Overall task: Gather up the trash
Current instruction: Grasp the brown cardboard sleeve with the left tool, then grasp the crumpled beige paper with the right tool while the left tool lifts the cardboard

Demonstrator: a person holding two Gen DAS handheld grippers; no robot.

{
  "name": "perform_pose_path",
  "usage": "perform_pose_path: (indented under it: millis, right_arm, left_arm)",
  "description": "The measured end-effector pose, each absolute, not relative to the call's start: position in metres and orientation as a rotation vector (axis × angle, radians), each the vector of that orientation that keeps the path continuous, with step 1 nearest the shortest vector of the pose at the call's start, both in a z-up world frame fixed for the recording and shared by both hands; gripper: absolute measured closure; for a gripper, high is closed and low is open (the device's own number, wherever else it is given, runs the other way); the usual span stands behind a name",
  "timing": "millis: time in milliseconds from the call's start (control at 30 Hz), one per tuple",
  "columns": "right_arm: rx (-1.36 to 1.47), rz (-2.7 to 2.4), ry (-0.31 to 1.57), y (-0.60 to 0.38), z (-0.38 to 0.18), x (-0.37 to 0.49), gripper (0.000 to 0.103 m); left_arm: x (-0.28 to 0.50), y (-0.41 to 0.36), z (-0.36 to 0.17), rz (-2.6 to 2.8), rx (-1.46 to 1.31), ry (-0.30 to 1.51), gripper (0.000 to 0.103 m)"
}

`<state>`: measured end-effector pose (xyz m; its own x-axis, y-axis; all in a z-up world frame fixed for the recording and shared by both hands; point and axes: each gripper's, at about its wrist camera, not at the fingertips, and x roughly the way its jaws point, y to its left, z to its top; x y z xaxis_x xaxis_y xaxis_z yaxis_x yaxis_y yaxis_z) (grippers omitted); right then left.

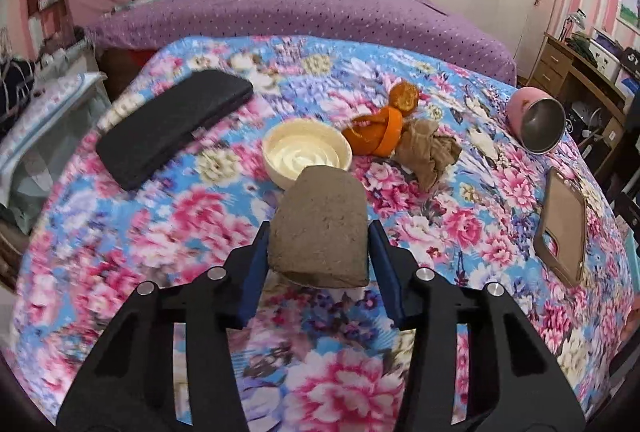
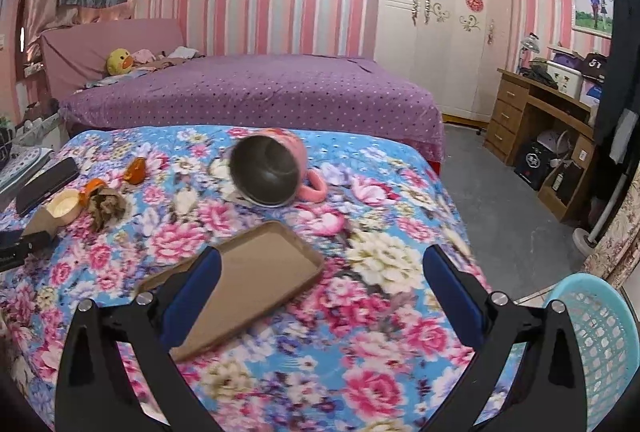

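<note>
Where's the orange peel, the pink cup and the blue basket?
Orange peel (image 1: 385, 134): left wrist view, on the curled orange strip.
Pink cup (image 2: 266, 170): right wrist view, inside its metal mouth.
Blue basket (image 2: 600, 332): right wrist view, on its mesh wall.

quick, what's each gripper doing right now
left gripper: closed on the grey-brown cardboard piece
right gripper: open, holding nothing, above the floral cloth
</note>
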<state>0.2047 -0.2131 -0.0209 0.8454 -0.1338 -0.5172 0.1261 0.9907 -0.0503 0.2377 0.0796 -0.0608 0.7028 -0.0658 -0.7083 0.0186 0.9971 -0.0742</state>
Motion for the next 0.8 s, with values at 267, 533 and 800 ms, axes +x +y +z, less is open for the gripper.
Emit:
perform_pose_path:
  millis: [267,533,800]
  right_arm:
    - [-0.056,-0.055,0.543,-0.156,-0.019,0.219,0.005]
    - [-0.058,0.060,0.562,-0.080,-0.024,0.258,0.005]
    - [-0.142,0.126,0.643,-0.024,-0.040,0.299,0.016]
  left_arm:
    - [0.229,0.115,-0.031,0.028,-0.085,0.655,0.056]
    - [0.224,0.154,-0.014,0.126,-0.112,0.570,0.056]
    - [0.225,0.178,-0.010,0.158,-0.140,0.551,0.056]
